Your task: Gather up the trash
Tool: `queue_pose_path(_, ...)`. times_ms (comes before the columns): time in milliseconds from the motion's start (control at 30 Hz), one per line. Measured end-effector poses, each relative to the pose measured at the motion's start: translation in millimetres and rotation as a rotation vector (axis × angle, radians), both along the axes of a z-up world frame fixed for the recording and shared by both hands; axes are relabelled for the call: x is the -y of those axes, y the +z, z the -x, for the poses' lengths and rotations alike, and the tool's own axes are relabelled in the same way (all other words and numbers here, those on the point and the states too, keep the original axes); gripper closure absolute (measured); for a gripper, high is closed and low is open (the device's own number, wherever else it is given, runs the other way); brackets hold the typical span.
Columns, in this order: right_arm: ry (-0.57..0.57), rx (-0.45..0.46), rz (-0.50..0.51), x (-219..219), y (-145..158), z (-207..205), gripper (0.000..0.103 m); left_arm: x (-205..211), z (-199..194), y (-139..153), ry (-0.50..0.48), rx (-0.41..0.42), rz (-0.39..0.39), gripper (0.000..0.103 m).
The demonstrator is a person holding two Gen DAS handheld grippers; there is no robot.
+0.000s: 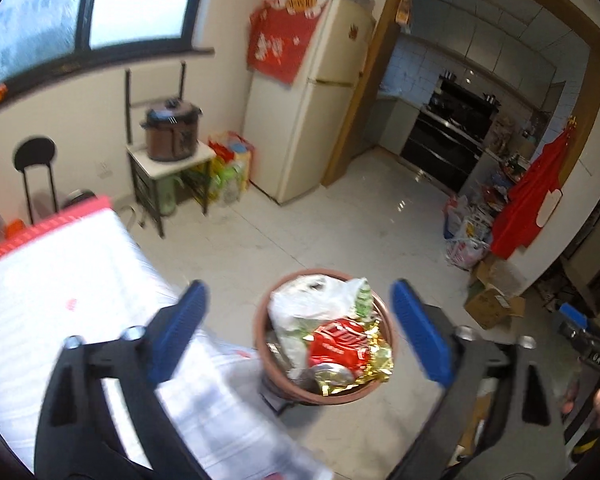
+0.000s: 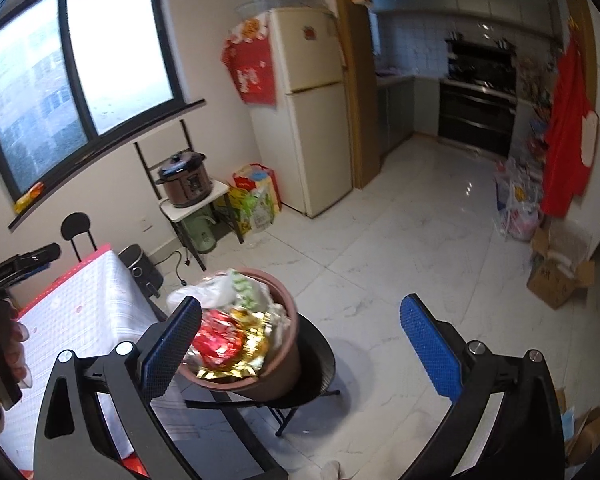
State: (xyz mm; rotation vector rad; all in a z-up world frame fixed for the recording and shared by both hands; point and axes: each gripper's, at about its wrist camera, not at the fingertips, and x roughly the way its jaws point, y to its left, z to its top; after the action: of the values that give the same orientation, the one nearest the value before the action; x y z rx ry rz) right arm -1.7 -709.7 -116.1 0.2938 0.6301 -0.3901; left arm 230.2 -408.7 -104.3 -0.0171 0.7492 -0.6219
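With my left tongs (image 1: 300, 332) and right tongs (image 2: 300, 344) both spread wide and empty above the brimming brown bin (image 1: 268, 376) on a black chair (image 2: 320, 364), I judge its wrappers (image 1: 342, 346) light, crinkly, slippery, best pinched at a bunched fold.

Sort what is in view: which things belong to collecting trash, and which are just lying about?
Job:
- round brown plastic bin on a black chair
- crumpled wrappers and white plastic bag filling it
- left gripper, open
- right gripper, open

Lying about:
- brown pressure cooker
- cream fridge
- cardboard boxes
- white tablecloth
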Motion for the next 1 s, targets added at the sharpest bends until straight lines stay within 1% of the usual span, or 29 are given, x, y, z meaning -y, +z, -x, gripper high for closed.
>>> queue_pose_path(100, 0.025, 0.010, 0.028, -29, 20, -6, 0.005, -33, 20, 25, 0.013, 0.055, -0.006, 0.006)
queue_pose_path(233, 0.071, 0.055, 0.071, -77, 51, -6, 0.005, -74, 44, 57, 0.031, 0.130, -0.015, 0.006)
queue_pose_path(333, 0.085, 0.085, 0.092, -105, 70, -3, 0.005, -110, 66, 81, 0.046, 0.187, -0.026, 0.006)
queue_pose_path(500, 0.120, 0.129, 0.127, -156, 99, 4, 0.005, -163, 97, 109, 0.081, 0.254, -0.024, 0.006)
queue_pose_path(733, 0.148, 0.160, 0.148, -214, 121, 13, 0.005, -223, 132, 127, 0.136, 0.293, -0.035, 0.006)
queue_pose_path(833, 0.153, 0.161, 0.160, -232, 125, 17, 0.005, -242, 145, 131, 0.139, 0.308, -0.028, 0.006)
queue_pose_path(1000, 0.160, 0.163, 0.166, -252, 127, 23, 0.005, -258, 159, 137, 0.147, 0.331, -0.036, 0.006)
